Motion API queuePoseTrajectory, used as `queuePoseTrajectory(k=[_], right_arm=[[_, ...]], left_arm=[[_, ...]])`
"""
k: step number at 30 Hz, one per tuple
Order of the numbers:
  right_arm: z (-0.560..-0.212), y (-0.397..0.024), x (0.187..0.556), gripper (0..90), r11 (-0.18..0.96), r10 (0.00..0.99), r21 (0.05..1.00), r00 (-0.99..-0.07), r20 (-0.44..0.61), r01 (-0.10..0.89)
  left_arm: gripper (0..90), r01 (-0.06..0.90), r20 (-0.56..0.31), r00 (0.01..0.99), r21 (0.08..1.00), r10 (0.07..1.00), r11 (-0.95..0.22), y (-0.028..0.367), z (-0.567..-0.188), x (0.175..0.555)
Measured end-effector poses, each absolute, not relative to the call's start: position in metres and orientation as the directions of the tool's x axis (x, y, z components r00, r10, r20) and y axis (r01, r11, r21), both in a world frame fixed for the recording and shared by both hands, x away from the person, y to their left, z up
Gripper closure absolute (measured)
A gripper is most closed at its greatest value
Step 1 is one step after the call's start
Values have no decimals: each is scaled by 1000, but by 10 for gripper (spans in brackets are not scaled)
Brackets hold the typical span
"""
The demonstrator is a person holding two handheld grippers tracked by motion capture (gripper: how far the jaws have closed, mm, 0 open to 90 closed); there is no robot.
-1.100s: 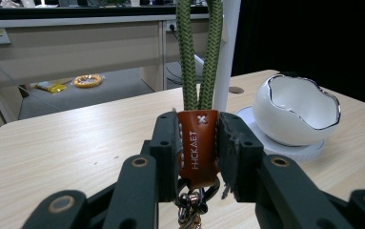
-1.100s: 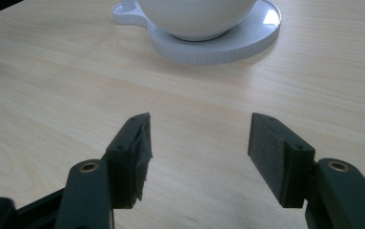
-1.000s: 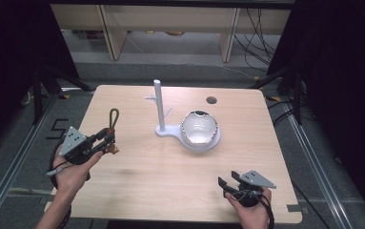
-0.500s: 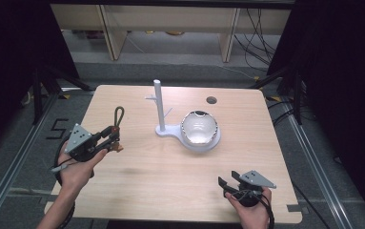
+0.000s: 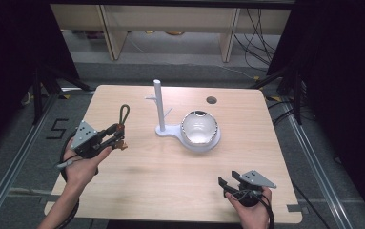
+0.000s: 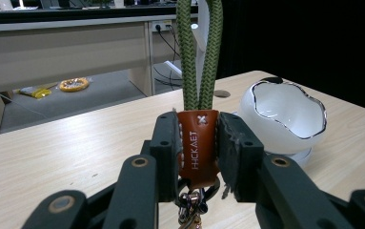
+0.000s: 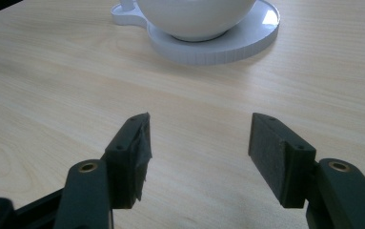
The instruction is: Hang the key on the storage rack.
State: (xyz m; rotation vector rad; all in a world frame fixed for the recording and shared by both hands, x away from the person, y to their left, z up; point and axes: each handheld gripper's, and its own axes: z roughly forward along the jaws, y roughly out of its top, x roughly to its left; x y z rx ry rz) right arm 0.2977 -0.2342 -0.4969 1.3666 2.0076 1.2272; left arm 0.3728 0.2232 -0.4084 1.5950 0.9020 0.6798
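Note:
My left gripper is shut on a keychain: a brown leather tab with a green braided cord loop standing up from it and metal rings hanging below. It hovers over the table's left side. To its right stands a white stand with a tall post and small pegs, its base joined to a round dish that carries a white bowl. Near the front right edge my right gripper is open, low over bare wood, with the bowl's dish ahead of it.
The wooden table has a small dark round hole near its back edge. Beyond the table lie a grey floor, wooden furniture legs and cables. Metal rails run along the table's left and right sides.
The left gripper with the keychain has shifted slightly to the right and a little forward. The right gripper has kept still.

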Motion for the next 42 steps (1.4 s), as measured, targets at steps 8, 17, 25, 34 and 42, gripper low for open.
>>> queuePoseTrajectory(k=[8,17,25,34,42], right_arm=[[-497,-233,298,408,117,893,836,-425,148,537],[-497,-234,299,404,134,890,843,-437,129,522],[-497,-235,299,401,130,890,843,-437,133,521],[-497,-235,299,400,132,890,843,-437,131,522],[-497,-235,300,399,124,887,846,-440,139,518]], left_arm=[[688,198,-37,551,976,834,-88,218,-407,377],[687,197,-36,560,976,827,-92,211,-406,381],[687,197,-38,568,976,822,-91,206,-404,386],[687,205,-44,576,974,816,-92,200,-404,393],[686,219,-58,578,972,814,-86,195,-405,399]])
